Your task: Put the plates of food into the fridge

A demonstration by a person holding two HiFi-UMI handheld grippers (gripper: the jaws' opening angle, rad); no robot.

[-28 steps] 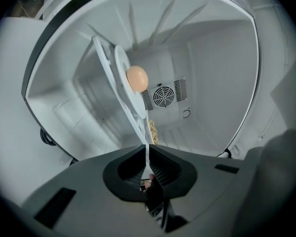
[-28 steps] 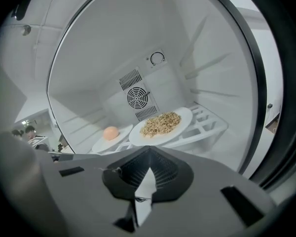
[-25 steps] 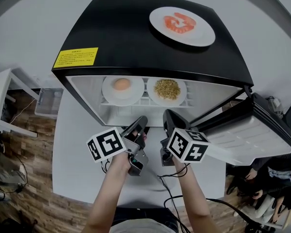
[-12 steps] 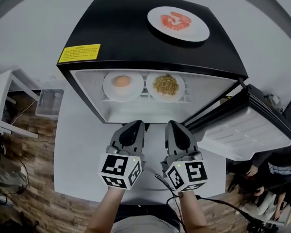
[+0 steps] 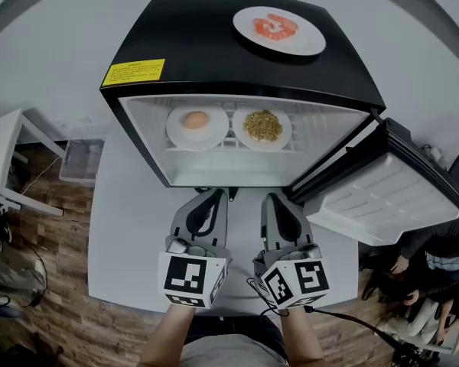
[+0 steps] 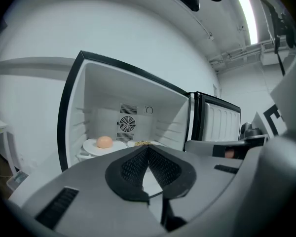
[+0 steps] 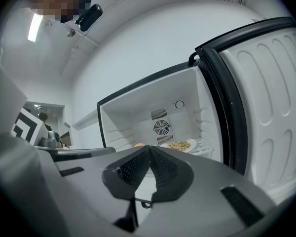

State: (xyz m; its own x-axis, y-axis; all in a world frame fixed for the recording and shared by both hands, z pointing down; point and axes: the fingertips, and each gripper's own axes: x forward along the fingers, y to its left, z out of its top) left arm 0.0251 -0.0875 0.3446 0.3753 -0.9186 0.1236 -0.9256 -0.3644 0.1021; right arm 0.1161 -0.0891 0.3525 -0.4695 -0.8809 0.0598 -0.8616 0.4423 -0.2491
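Plate of round tan food and plate of grains are sitting side by side on the shelf inside the open fridge. Plate of shrimp is lying on the fridge top. Left gripper: jaws are closing, tips meeting, nothing between. Right gripper: jaws are pressing together, empty. Both are hovering over the white table.

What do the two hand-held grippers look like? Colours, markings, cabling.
Identical pair: the left hand-held gripper and right hand-held gripper have grey tapered bodies, black mesh-textured pads, and a rear cube of black-and-white square markers. A black cable trails from the right one. No sleeves visible.
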